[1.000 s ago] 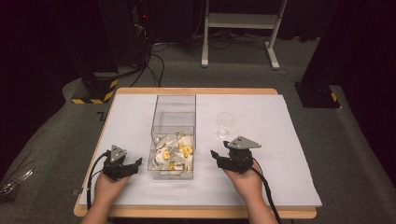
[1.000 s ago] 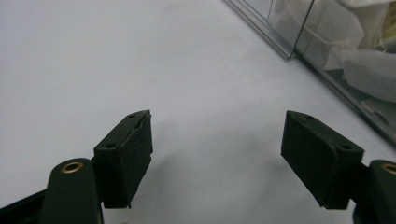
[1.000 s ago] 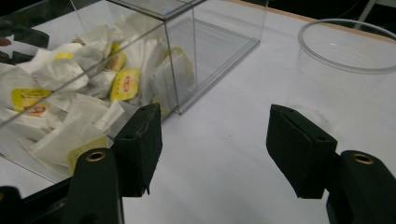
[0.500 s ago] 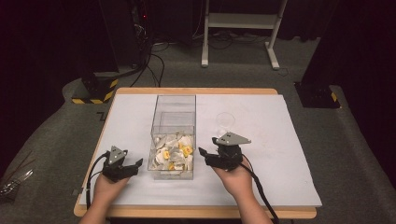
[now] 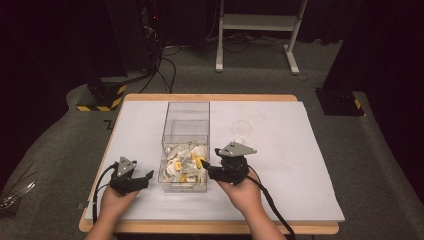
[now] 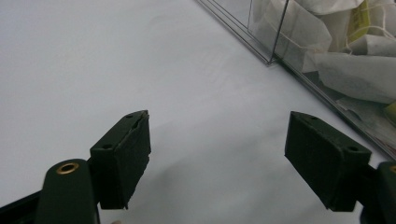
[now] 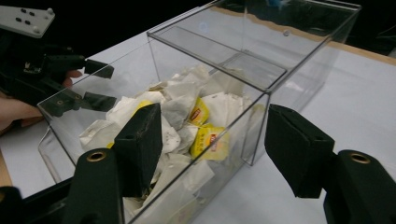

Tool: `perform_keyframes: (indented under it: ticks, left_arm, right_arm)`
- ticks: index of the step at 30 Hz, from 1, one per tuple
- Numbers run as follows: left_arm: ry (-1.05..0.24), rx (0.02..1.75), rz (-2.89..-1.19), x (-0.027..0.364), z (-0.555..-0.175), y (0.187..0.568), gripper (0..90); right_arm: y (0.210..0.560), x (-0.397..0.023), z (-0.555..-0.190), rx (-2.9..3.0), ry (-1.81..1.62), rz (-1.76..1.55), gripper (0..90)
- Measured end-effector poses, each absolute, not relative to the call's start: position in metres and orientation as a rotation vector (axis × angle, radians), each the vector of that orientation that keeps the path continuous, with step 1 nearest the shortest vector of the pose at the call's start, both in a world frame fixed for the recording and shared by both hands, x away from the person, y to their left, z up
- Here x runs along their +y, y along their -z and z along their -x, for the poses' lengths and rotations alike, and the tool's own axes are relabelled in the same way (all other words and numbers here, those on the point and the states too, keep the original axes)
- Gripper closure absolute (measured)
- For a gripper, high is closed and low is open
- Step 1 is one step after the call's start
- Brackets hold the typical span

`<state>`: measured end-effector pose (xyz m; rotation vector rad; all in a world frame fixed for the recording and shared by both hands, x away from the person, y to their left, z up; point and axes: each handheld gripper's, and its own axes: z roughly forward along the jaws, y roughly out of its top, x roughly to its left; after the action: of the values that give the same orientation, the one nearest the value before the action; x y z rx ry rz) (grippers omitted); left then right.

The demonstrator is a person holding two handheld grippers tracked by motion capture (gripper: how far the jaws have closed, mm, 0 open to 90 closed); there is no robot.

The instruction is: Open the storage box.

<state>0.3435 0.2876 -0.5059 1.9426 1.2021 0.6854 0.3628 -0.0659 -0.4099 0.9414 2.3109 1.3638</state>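
**Two open grippers flanked a clear box of tea bags**

Two grippers sat near the front edge of the tabletop (image 5: 300, 150), one on each side of a clear box (image 5: 185, 112). The box stood about midway across the white surface, its long side running away from the person. Its near compartment held a heap of tea bags (image 5: 186, 162), white sachets with a few yellow tags among them; the far compartment looked bare.

The left gripper (image 5: 145, 178) rested just left of the box's near corner, jaws spread apart with nothing between them. In the left gripper view, bare white tabletop lay between its pads (image 6: 125, 156), and the box wall with the sachets behind it ran along the upper right.

The right gripper (image 5: 206, 169) was held close against the box's right wall, pointing toward it. Its jaws had just been closing a little, yet they stood apart and pressed on nothing. In the right gripper view the near corner of the box (image 7: 243, 93) and the tea bags (image 7: 187, 121) appeared between the pads, and the left gripper (image 7: 100, 84) showed beyond the far wall.
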Motion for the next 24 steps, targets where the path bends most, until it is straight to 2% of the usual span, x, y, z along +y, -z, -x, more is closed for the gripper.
perform_keyframes:
  ticks: [8, 13, 24]
  left_arm:
    - [-0.675, 1.210, -1.939, 0.288, -0.344, 0.506, 23.1]
    - [-0.662, 1.202, -1.953, 0.288, -0.345, 0.506, 23.4]
    - [-0.656, 1.191, -1.960, 0.287, -0.346, 0.506, 23.6]
  right_arm:
    - [0.416, -0.043, -0.358, 2.383, -1.315, -0.860, 44.4]
    - [0.419, -0.035, -0.354, 2.411, -1.313, -0.825, 56.3]
    - [0.426, -0.024, -0.355, 2.467, -1.247, -0.850, 66.1]
